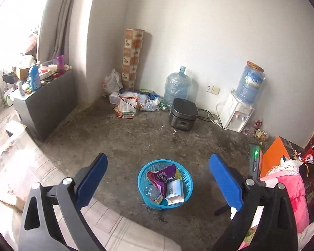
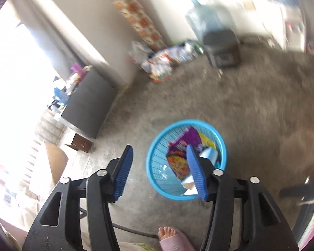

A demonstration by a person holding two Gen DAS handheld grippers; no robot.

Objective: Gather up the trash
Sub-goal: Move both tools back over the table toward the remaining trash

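- Your left gripper (image 1: 157,168) has its blue pads spread wide with nothing between them; it hangs over the concrete floor (image 1: 125,146), and the blue basket (image 1: 143,185) sits on that floor below and between the two pads, clear of both.
- Your right gripper (image 2: 160,163) is also spread and holds nothing. In its blurred view the basket (image 2: 157,156) lies under the right-hand pad, which overlaps its near rim in the picture; whether they touch, you cannot tell.
- At the bottom of the right wrist view your bare toes in a pink slipper (image 2: 173,240) rest on the floor, near the basket.
- The trash is in the basket: a purple snack wrapper (image 1: 164,174) on top, a white and blue carton (image 1: 174,191) lying open-ended on the right, a crumpled clear plastic piece (image 1: 150,190) on the left, and a small colourful packet at the near edge.
- To the right of the left gripper lies a pile of pink fabric (image 1: 291,179), with an orange box (image 1: 274,154) behind it.
- Further out, a dark rice cooker (image 1: 183,114) stands on the floor.
- To its left, loose wrappers and papers (image 1: 131,104) lie heaped near the corner beside a white plastic bag (image 1: 112,82).
- Against the far wall stand a large empty-looking water jug (image 1: 178,84) and a white dispenser (image 1: 237,113) carrying a wrapped blue bottle (image 1: 250,83).
- On the left, a dark cabinet (image 1: 48,104) is crowded with bottles and boxes.
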